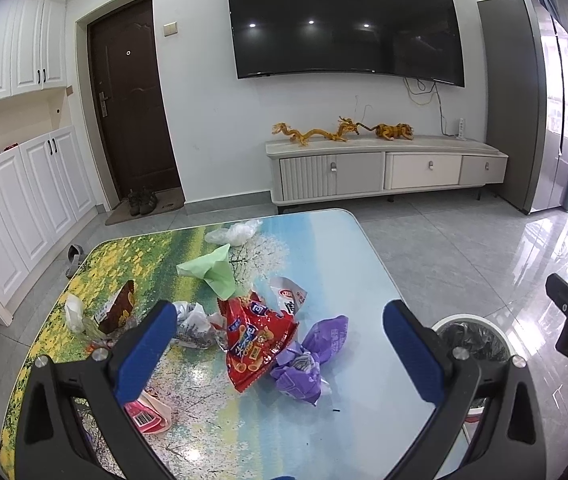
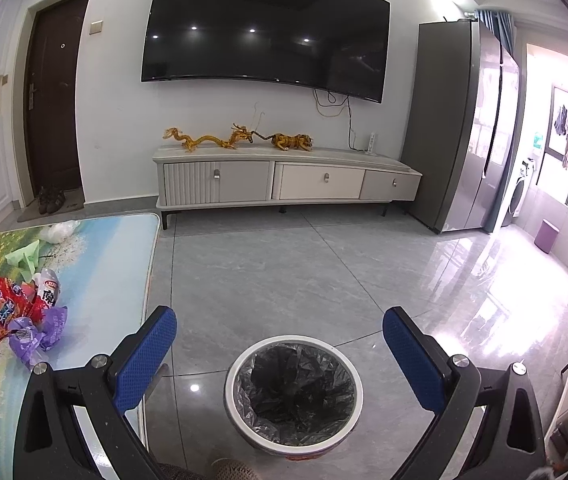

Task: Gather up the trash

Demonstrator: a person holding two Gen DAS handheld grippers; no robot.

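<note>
Right now my left gripper [image 1: 279, 350] has its 2 blue fingers [image 1: 147, 356] spread wide and gripping nothing, hovering over the tabletop [image 1: 364, 280]. Between them, at lower center of the left wrist view, lie a red snack bag [image 1: 257, 340] and a crumpled purple wrapper [image 1: 312, 356], touching each other. Above sit a white-and-red wrapper [image 1: 290, 294], green paper [image 1: 211, 272] and a clear plastic bag [image 1: 235, 233]; a brown packet [image 1: 117, 308] lies at middle left. My right gripper [image 2: 279, 350] also has its fingers [image 2: 412, 360] spread and empty, hanging over the trash bin [image 2: 294, 394] with a black liner, which stands on the floor [image 2: 284, 272] at lower center, just beside the tabletop.
</note>
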